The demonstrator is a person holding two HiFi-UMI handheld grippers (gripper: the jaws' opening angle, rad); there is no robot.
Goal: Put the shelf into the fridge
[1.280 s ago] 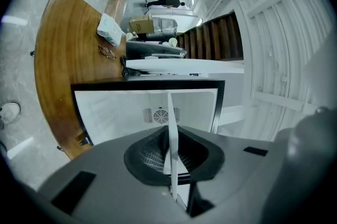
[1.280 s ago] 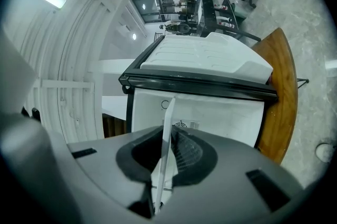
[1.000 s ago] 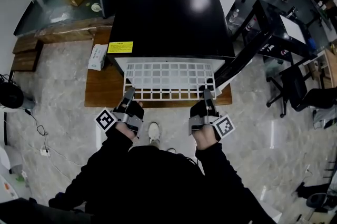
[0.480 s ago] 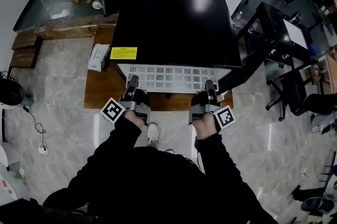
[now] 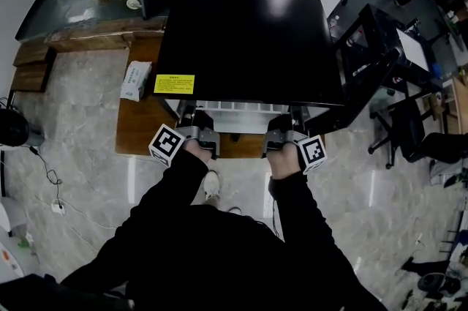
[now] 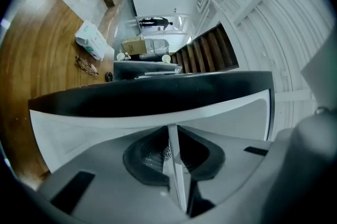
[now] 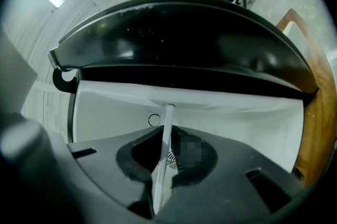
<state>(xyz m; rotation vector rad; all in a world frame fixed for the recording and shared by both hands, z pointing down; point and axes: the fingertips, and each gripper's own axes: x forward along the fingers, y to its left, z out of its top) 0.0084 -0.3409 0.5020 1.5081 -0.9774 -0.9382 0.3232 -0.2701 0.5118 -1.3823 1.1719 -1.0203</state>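
At fridge mouth, head view: white shelf mostly inside. Gripper views alone show left gripper and right gripper fingers each clamped on its near edge.

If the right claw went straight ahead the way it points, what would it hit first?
Probably the white inner wall of the fridge; the right claw, shut on the shelf, points inside; depth unclear.

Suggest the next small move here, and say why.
Probably push the shelf level a little deeper into the fridge. Only a narrow white strip of it shows below the fridge's black top, and the left tongs and right tongs are both clamped on its front edge.
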